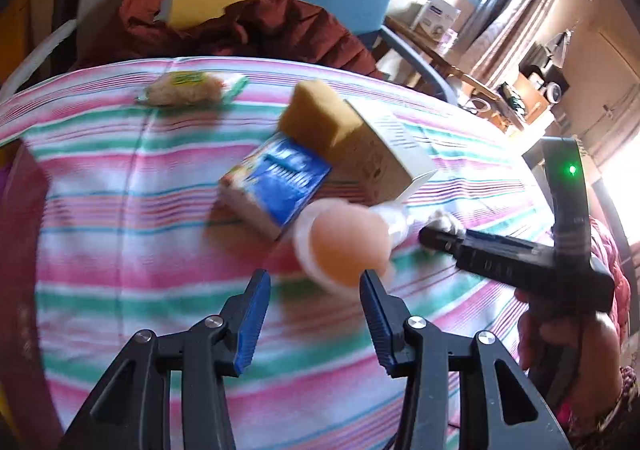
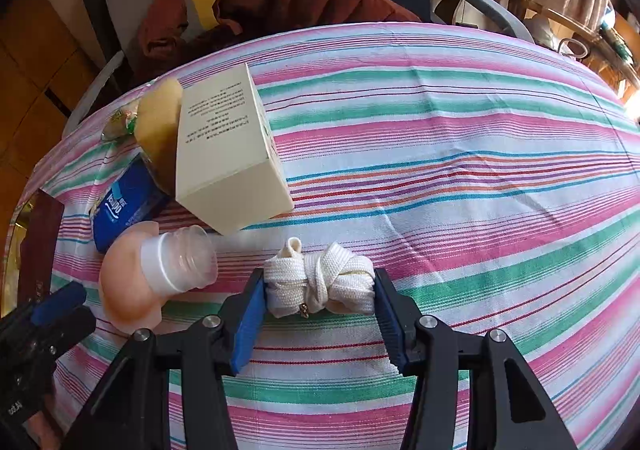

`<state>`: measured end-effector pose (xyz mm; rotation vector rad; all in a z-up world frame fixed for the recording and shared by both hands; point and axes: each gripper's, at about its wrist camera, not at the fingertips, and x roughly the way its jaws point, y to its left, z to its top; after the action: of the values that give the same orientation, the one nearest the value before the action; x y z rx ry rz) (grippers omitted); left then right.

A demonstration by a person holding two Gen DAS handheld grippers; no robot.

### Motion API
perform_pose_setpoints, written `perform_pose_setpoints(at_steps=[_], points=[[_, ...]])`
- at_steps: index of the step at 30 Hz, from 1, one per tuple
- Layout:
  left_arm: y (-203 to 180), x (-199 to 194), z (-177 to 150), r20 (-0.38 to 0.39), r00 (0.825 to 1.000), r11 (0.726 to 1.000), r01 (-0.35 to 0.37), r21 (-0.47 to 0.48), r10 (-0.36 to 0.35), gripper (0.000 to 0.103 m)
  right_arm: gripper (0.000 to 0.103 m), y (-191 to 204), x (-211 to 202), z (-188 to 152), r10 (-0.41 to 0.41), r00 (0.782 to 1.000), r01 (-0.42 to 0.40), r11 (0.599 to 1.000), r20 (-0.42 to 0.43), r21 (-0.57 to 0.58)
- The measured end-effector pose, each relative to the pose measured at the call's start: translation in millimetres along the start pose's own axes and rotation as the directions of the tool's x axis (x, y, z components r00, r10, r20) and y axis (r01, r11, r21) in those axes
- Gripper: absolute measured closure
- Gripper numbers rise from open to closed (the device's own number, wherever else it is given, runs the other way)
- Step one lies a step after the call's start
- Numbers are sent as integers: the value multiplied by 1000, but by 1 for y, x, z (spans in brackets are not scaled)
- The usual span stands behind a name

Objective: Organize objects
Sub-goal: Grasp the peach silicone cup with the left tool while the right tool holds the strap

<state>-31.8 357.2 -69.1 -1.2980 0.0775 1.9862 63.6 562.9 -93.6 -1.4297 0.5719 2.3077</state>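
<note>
Left wrist view: left gripper (image 1: 316, 282) sits low centre, jaws apart, nothing clamped. The peach bottle (image 1: 346, 246) lies on its side right beyond the tips, its round base facing the lens, close to the right pad; I can't tell if it touches. Frame is blurred, so the hand looks to be in motion. Risk: the bottle is round and lying down, so a glancing pad likely rolls it off across the striped cloth (image 1: 120, 186). The blue packet (image 1: 280, 186), sponge (image 1: 320, 118) and cream box (image 1: 384, 154) are stacked against each other just above the bottle; a shove there probably topples the leaning box. A wrapped snack (image 1: 192, 90) lies upper left, well apart. The right gripper's body enters from the right edge, close to the bottle's neck, so the two tools could collide.

Right wrist view: right gripper (image 2: 320, 290) is clamped on the white strap bundle (image 2: 320, 280) at lower centre, pads pressing both ends. The bundle is soft, loosely knotted webbing, resting on the cloth. Risks: it squashes and slips out on lift, a loose end trails and snags, or the pads pinch the cloth and drag it. The bottle sits just left of the bundle, cap toward it. The left gripper's blue tip shows at the lower left edge, near the bottle.
</note>
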Motion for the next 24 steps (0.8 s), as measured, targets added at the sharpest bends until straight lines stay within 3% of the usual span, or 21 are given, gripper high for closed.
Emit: perform_pose_setpoints(at_steps=[5,7,9,11,13,17,20,24], points=[[2,21,-1,-15,991,988,131,-79,-133,64,50,-5,0,2,26,1000,-26,999,-4,24],[-3,19,-9,-8,992,991,127,-35,-127,71,50,-12,-1,1,50,999,-50,997,-4,54],[-12,16,-19,-21,993,993,116,16,-116,89,50,-16,-2,1,64,998,-64,995,-5,77],[-20,12,-33,-50,986,986,161,34,-159,89,50,-17,-2,0,73,997,-72,993,-5,95],[-30,8,-45,-63,986,985,158,75,-153,89,50,-20,-3,0,76,997,-75,992,-6,103],[-48,-3,-50,3,999,982,48,181,-50,71,50,-18,-3,-1,75,997,-74,992,-7,105],[-55,-9,-37,77,997,969,-48,243,30,59,50,-19,-3,-2,72,997,-71,992,-8,101],[-65,-7,-10,166,977,922,-184,342,134,59,50,-23,-5,-3,78,997,-77,991,-9,111]])
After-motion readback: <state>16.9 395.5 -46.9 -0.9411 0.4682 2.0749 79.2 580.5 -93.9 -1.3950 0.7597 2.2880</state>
